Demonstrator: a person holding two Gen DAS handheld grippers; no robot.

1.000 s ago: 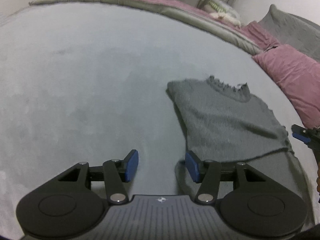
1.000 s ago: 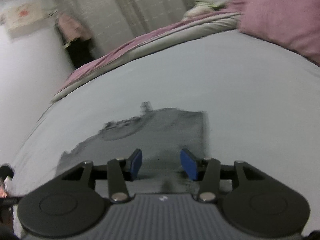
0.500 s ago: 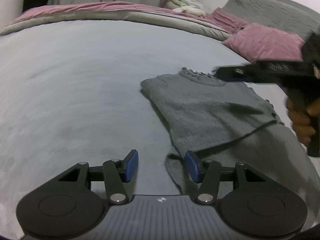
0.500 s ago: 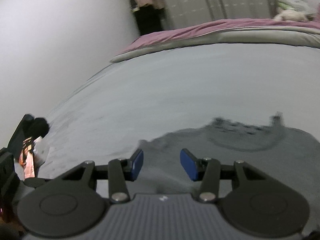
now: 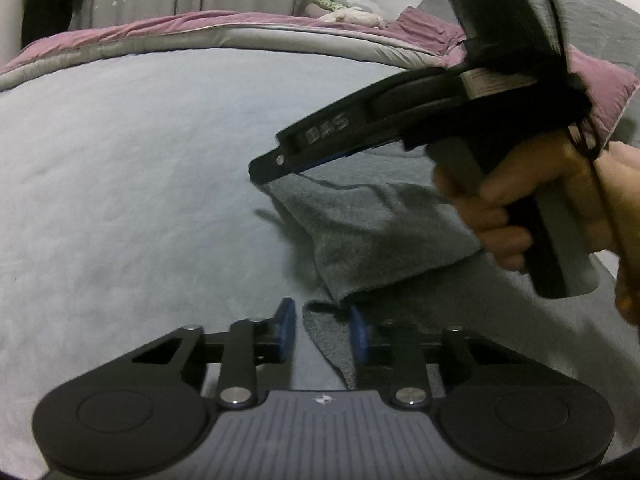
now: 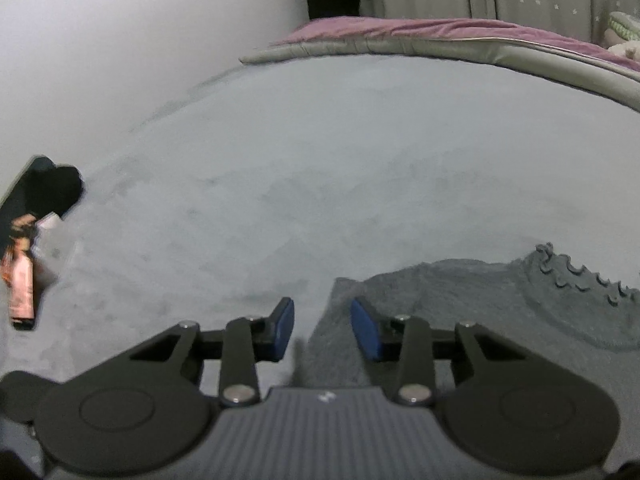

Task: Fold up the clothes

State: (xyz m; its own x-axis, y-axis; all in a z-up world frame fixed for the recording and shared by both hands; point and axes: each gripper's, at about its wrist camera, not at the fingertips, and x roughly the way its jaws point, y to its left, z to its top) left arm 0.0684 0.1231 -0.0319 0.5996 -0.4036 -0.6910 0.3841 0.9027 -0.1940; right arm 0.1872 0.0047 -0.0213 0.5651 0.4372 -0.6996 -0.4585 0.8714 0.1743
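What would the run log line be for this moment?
left gripper: open, at sweater lower edge | right gripper: open, at sweater corner | fold: not gripped yet

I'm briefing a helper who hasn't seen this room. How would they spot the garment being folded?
Find the wide pale grey bed with a pink-edged quilt along its far side. The dark grey sweater lies flat on it, by both open claws, left claw and right claw. Its fuzzy knit and scalloped collar mark it out from the pink pillow.
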